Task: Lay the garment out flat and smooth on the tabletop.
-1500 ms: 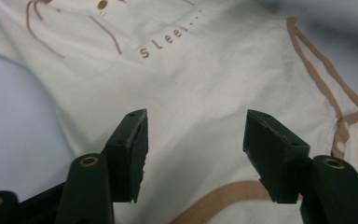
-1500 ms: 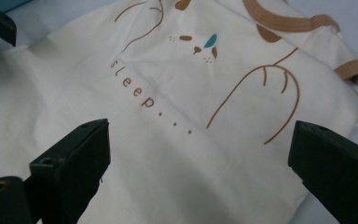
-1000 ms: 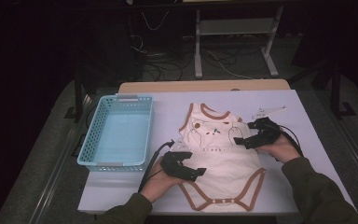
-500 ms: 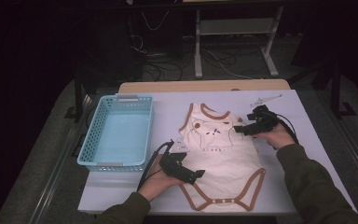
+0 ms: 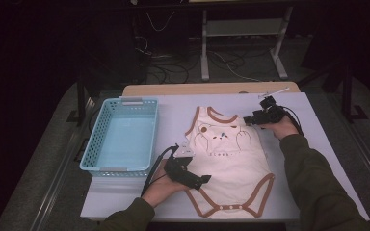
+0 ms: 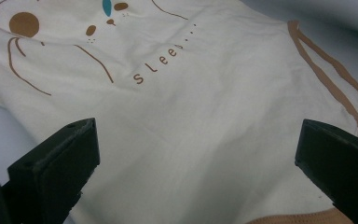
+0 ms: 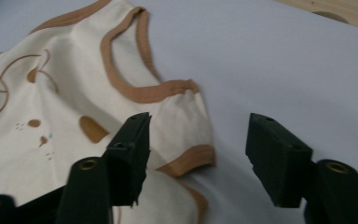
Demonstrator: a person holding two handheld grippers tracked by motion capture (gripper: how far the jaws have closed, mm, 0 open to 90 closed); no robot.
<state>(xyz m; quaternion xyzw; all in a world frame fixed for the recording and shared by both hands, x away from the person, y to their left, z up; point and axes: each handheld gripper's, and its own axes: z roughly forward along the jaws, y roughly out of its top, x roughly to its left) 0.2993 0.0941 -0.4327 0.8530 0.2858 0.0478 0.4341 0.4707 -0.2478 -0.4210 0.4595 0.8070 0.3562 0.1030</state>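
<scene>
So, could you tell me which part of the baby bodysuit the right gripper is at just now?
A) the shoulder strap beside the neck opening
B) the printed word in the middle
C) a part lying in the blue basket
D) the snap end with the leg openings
A: in the right gripper view the right gripper has its open jaws either side of the brown-trimmed shoulder strap of the bodysuit, next to the neck opening.

I'm working over a white table [image 5: 289, 202] with a strip of bare wood along its far edge. A cream baby bodysuit [image 5: 231, 168] with brown trim is lying flat on it, and a light blue plastic basket [image 5: 123, 137] is sitting just beside it, on my left.
</scene>
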